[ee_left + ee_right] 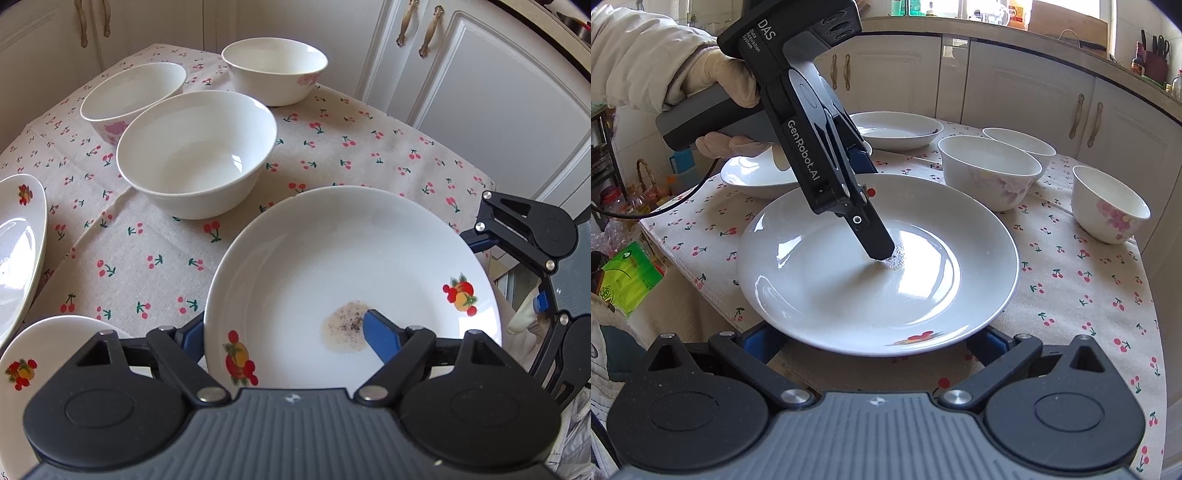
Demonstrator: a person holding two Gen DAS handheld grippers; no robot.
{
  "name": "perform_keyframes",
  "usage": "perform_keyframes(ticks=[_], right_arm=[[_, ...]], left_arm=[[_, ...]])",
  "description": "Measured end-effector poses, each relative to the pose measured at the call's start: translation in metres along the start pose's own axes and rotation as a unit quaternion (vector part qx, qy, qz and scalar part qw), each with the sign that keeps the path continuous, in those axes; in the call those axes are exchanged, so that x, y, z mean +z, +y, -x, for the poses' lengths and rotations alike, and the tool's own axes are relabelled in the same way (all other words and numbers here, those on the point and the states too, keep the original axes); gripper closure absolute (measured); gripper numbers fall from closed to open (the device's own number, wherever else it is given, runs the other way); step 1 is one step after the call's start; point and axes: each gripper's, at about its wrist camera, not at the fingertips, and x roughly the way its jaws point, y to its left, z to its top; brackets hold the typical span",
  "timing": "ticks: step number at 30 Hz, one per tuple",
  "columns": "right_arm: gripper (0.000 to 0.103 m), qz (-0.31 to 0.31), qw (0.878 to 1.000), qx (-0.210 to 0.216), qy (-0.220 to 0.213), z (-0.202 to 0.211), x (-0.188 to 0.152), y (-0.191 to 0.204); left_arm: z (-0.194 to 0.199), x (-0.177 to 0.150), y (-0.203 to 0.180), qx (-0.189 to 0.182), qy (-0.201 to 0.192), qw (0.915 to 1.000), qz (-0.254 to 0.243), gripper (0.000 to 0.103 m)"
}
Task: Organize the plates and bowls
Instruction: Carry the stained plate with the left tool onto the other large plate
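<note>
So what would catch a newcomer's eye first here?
The big fruit-print plate front and centre, with a speckled stain in its middle. The left tongs grip it, one finger on the stain, while the open right tongs sit under its rim. Three white bowls stand behind.

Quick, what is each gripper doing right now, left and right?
Left gripper: closed on the plate, one finger in its well, one under the rim.
Right gripper: open, holding nothing, fingers under the plate's near rim.
</note>
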Motion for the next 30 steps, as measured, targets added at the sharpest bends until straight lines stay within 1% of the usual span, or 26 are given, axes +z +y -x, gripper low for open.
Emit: perform_keyframes(ticks=[6, 10, 14, 22, 30], right_arm=[[0.0, -0.006, 1.0, 0.004, -0.005, 0.007, 0.01, -0.002], [0.0, 0.014, 1.0, 0.001, -0.012, 0.011, 0.021, 0.004], [0.0, 0.031, 0.999, 0.012, -0.016, 0.009, 0.035, 0.009], [0.0, 0.064, 0.997, 0.048, -0.016, -0.014, 0.067, 0.029], [0.0, 0.082, 0.993, 0.08, -0.004, -0.045, 0.094, 0.049]], left_arm=[[0.013, 0.001, 0.002, 0.002, -0.019, 0.9998, 0.008, 0.019], [0.027, -0.003, 0.007, 0.009, -0.034, 0.9992, 0.02, 0.019], [0.045, -0.012, 0.015, 0.025, -0.049, 0.998, 0.032, 0.019], [0.079, -0.042, 0.044, 0.057, -0.071, 0.9933, 0.072, 0.019], [0.095, -0.072, 0.078, 0.076, -0.08, 0.9879, 0.109, 0.019]])
